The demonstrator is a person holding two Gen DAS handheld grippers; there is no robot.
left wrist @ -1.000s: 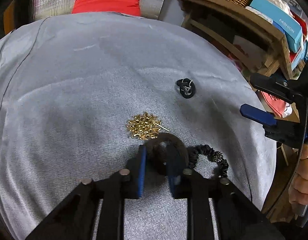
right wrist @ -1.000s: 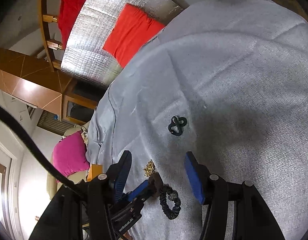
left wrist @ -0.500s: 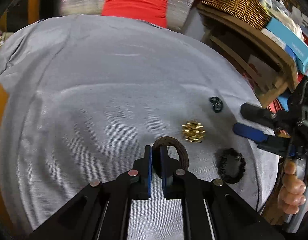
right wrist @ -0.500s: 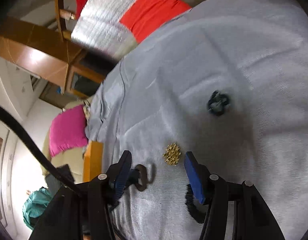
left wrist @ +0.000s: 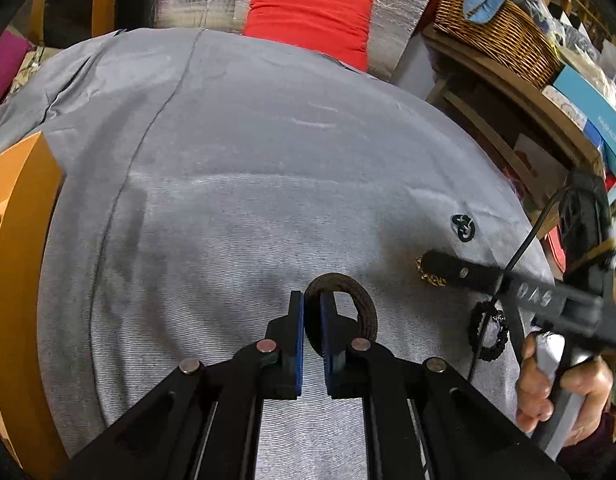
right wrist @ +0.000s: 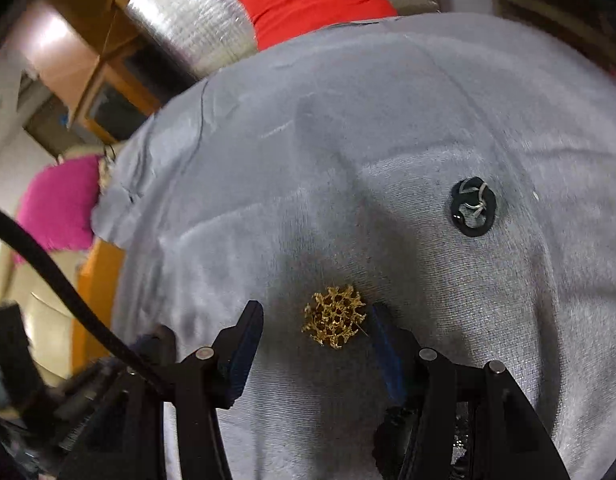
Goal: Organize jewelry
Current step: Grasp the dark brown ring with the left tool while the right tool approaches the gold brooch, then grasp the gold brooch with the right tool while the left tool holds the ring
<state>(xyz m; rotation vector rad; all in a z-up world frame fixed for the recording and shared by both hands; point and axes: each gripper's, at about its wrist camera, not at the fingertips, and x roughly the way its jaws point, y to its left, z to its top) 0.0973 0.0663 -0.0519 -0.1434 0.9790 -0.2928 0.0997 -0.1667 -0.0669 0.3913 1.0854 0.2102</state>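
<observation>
My left gripper (left wrist: pixel 312 312) is shut on a dark brown ring-shaped band (left wrist: pixel 362 300) and holds it over the grey cloth (left wrist: pixel 248 184). A gold filigree brooch (right wrist: pixel 335 315) lies on the cloth between the fingers of my open right gripper (right wrist: pixel 318 316); it shows partly hidden behind that gripper in the left wrist view (left wrist: pixel 422 268). A small black ring piece with silver wire (right wrist: pixel 474 206) lies farther off, also in the left wrist view (left wrist: pixel 463 228). A black beaded bracelet (left wrist: pixel 488 332) lies near the right edge.
An orange box (left wrist: pixel 16 240) stands at the cloth's left edge. A red cushion (left wrist: pixel 308 16) on silver foil sits behind. Wooden shelves with a wicker basket (left wrist: pixel 496 28) and boxes stand at the right. A pink cushion (right wrist: pixel 60 204) is off to the left.
My left gripper has carried the brown band leftwards, away from the other pieces. My right gripper has moved in over the gold brooch, which now sits between its open fingers.
</observation>
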